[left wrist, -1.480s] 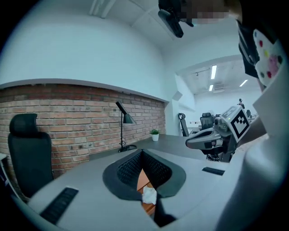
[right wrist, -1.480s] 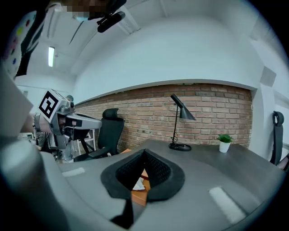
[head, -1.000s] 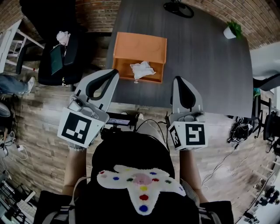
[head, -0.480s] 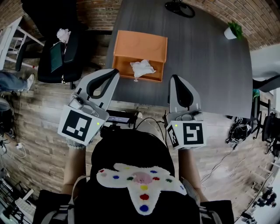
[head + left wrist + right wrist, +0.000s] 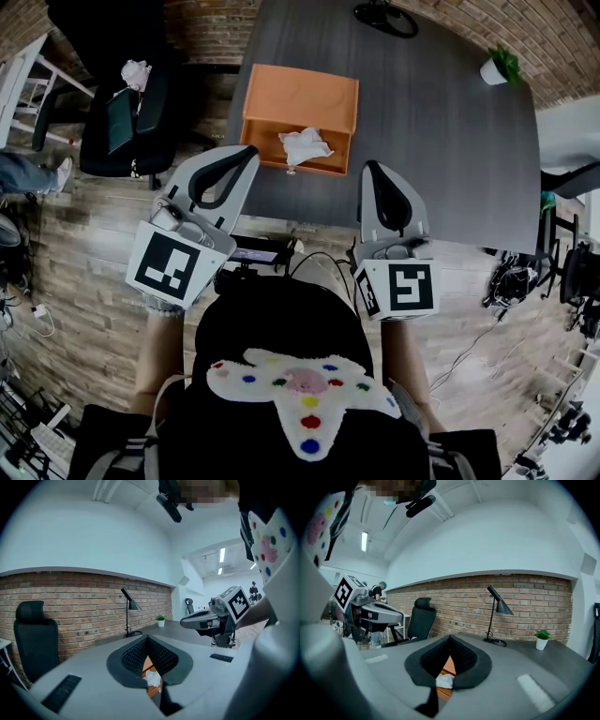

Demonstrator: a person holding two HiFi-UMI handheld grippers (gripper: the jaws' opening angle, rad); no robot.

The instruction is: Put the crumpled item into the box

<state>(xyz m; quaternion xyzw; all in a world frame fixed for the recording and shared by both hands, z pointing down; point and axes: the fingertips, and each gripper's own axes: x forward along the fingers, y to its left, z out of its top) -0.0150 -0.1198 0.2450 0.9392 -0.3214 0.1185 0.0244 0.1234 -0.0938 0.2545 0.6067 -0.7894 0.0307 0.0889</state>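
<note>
the person is holding both tools up in front of the body, just short of the near edge of the dark grey table [image 5: 441, 141]. the left gripper [image 5: 246, 155] is clenched tight with nothing in it, its jaws meeting at the tips. the right gripper [image 5: 374, 171] is showing the same, jaws pressed together and empty. both are pointing toward the orange box [image 5: 300, 98], which is sitting on the near left part of the table, apart from both tips.

the crumpled white paper [image 5: 304, 147] is lying inside that box, down by its near wall. nothing else is showing in there, and the rest of the orange floor is bare. looking along either gripper, the white wad is peeking through the gap behind the closed jaws, well beyond them and not between them.

to my eye the job is looking finished: the paper is resting in the box and neither tool is touching it. if anything is left, it is only drawing the grippers away, which is calling for little more than keeping clear of the box. the paper seems to be reaching up near the front rim, and i cannot tell whether it is poking over.

farther back, a desk lamp [image 5: 384, 17] and a small potted plant [image 5: 497, 64] are standing well apart from the box.
</note>
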